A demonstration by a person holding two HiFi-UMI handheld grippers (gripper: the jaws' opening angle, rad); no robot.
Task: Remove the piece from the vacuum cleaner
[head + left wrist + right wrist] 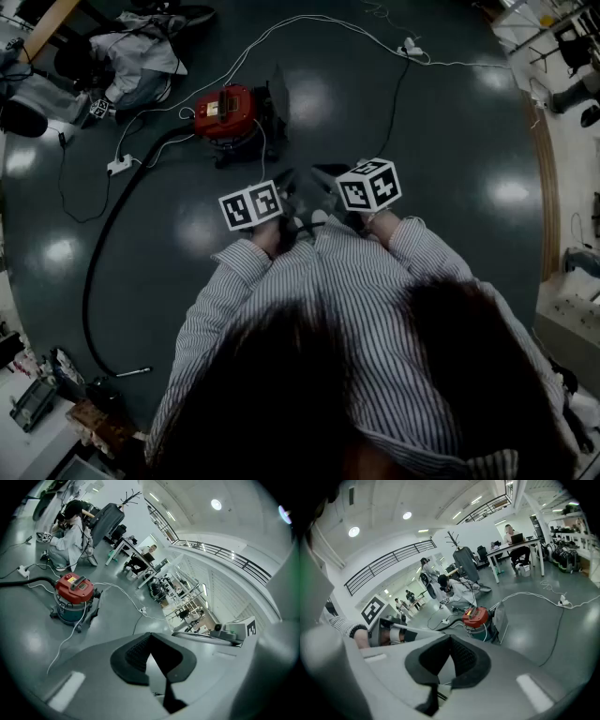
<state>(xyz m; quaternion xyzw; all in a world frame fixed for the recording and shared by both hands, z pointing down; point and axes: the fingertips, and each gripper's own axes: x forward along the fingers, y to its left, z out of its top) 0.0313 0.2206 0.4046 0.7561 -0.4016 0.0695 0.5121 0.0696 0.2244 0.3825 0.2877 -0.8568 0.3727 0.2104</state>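
- Red on top and dark below, the vacuum cleaner [228, 111] stands on the floor [450, 122], out in front of both grippers and well apart from them.
- Over on one side, the left gripper [150, 639] is closed all the way. Its tips touch and nothing is between them.
- Next to it, the right gripper [450, 641] is closed the same way and is empty too.
- Both are held side by side, close to the person's body, and they tip down a little toward the vacuum cleaner. I think that is because the person is looking at it and has not gone up to it yet.
- One fat black hose [90, 291] comes out of the vacuum cleaner and lies in a big curve on the floor.
- Just beside the vacuum cleaner a flat grey panel [278, 94] stands up.
- I cannot tell which piece should come off. My guess is the hose.
- To pull anything off, a gripper must get near and open first.
- Thin white cords [309, 23] and a power strip [120, 166] lie around the vacuum cleaner. Feet could catch on them.
- Dark, smooth and shiny, the floor shows bright spots from the lamps.
- All around is a big, bright room with white walls, a railing [389, 559] up high and round lights in the ceiling.
- Another person [70, 534] sits on the floor behind the vacuum cleaner.
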